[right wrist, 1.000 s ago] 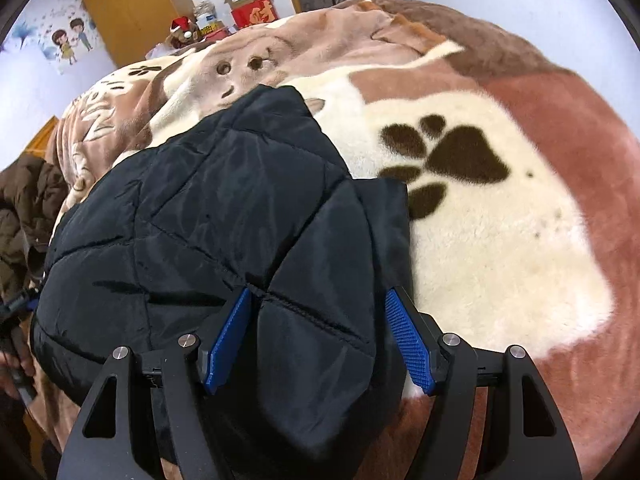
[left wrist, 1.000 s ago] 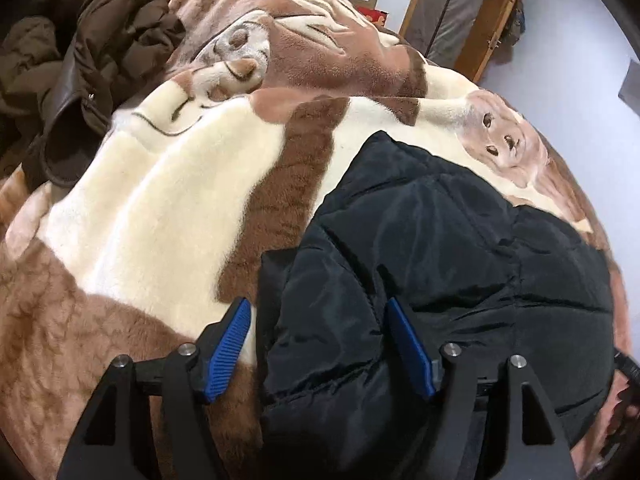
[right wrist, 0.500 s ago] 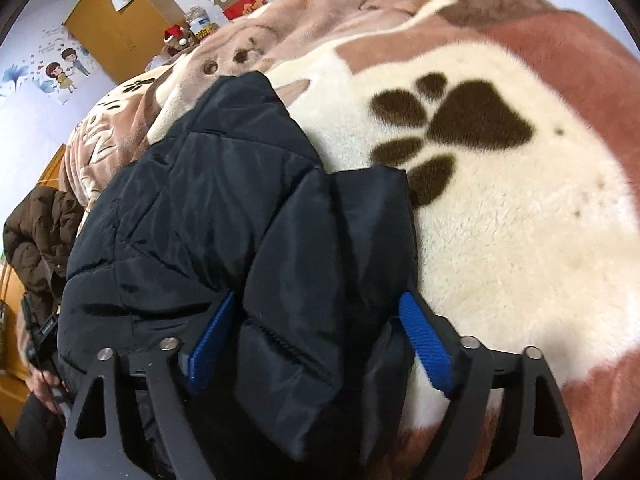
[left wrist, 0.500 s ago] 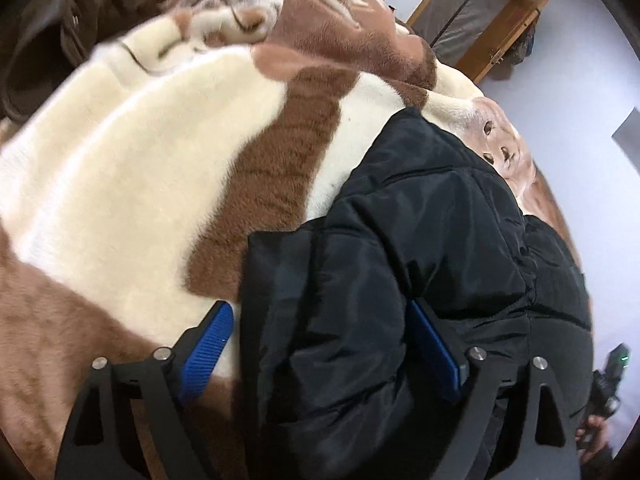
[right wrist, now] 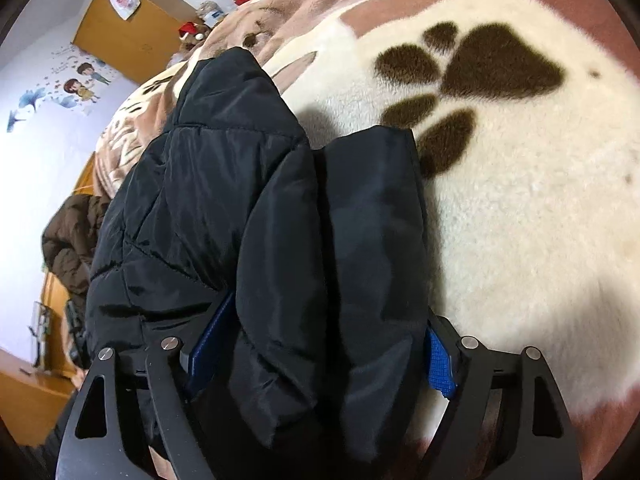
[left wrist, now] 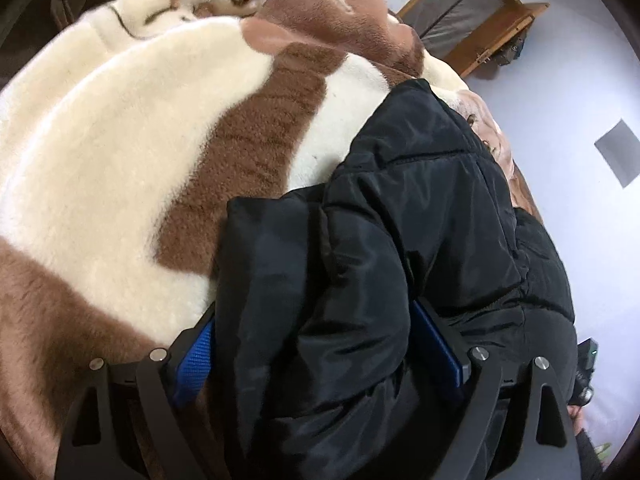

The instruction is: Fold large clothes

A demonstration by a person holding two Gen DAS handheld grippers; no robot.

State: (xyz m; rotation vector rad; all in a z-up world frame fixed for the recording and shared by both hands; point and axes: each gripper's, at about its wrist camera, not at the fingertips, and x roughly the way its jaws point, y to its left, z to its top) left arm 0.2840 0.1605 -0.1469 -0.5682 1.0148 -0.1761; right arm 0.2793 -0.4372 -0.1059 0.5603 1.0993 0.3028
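Black padded jacket [left wrist: 400, 248] bunched on plush blanket [left wrist: 120, 152]; left gripper [left wrist: 320, 352] and right gripper [right wrist: 320, 352] spread wide, thick jacket folds filling both, grip uncertain

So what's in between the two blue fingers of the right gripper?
A thick fold of the puffy black quilted jacket fills the gap between the right gripper's blue fingers, seen in the right wrist view. It lies on the fluffy cream-and-brown blanket.
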